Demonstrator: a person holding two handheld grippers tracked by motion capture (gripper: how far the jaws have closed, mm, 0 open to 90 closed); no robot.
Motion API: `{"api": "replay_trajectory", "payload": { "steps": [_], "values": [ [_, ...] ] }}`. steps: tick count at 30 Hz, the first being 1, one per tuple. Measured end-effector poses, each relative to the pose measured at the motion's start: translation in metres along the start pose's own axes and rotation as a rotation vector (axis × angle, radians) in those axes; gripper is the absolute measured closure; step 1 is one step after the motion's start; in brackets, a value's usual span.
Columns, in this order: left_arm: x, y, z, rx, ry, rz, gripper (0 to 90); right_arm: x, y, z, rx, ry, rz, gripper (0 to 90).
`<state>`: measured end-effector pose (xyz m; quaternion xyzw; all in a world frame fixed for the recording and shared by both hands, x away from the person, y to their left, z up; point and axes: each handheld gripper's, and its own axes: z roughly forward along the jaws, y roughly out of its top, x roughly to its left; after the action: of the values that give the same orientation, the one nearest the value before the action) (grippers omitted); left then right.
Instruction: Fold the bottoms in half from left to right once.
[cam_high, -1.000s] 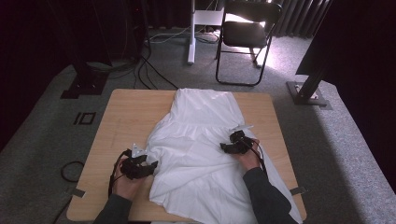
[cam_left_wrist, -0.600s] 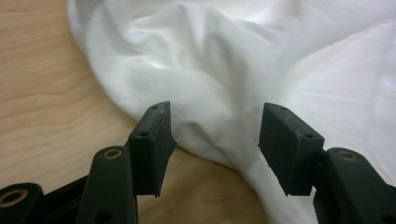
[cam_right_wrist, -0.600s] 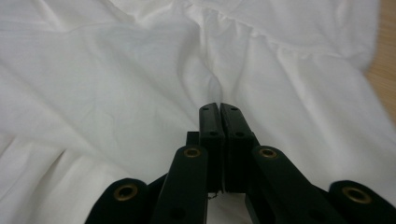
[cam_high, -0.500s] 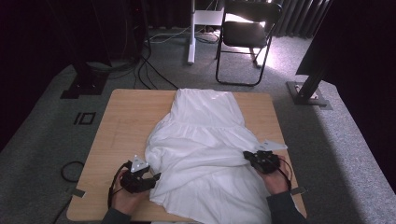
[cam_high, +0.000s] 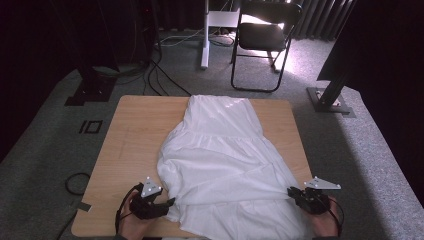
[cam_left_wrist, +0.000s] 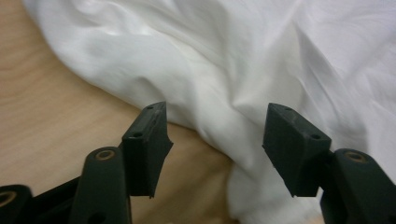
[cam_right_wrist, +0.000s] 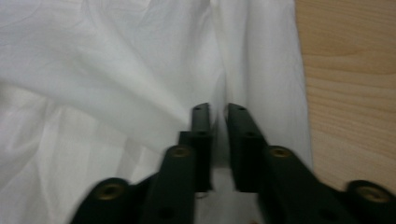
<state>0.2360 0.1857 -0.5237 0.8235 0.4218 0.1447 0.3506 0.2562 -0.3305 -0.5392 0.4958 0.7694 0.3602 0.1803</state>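
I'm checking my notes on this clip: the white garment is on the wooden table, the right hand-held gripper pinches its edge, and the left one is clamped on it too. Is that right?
Not quite. The left hand-held gripper is open, not clamped: the left gripper view shows its jaws standing apart around a fold of the white garment. The rest holds: the garment lies on the wooden table, and the right hand-held gripper pinches its edge.

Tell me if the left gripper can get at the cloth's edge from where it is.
Probably yes: the left gripper stands open right at the cloth, whose edge fold lies between the jaws, nothing in between.
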Motion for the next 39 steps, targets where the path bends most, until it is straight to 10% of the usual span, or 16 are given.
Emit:
{"api": "replay_trajectory", "payload": {
  "steps": [8,17,19,21,24,26,32,39],
  "values": [
    [-0.015,-0.010,-0.003,-0.011,-0.054,0.019,29.9,0.013,0.035,0.013,-0.073,0.015,-0.040,54.0],
    [-0.030,-0.018,0.009,0.036,-0.060,0.050,24.4,0.012,0.057,0.064,-0.010,0.031,-0.012,45.7],
    [-0.030,-0.019,0.018,0.076,-0.051,0.057,24.8,0.011,0.057,0.071,0.017,0.044,-0.015,50.2],
    [-0.028,-0.019,0.019,0.066,-0.045,0.062,41.6,0.011,0.054,0.071,0.029,0.070,-0.025,72.8],
    [-0.021,-0.018,0.012,0.054,-0.052,0.036,79.1,0.010,0.049,0.056,0.005,0.066,-0.033,88.4],
    [-0.018,-0.018,0.004,0.036,-0.042,0.046,83.9,0.007,0.044,0.038,-0.030,0.063,-0.030,89.0],
    [-0.012,-0.020,-0.014,-0.016,-0.083,0.014,82.7,-0.005,0.014,-0.024,-0.105,0.053,-0.019,89.0],
    [-0.005,-0.021,-0.024,-0.061,-0.100,-0.030,66.6,-0.025,-0.046,-0.063,-0.107,0.165,0.034,88.8]
  ]
}}
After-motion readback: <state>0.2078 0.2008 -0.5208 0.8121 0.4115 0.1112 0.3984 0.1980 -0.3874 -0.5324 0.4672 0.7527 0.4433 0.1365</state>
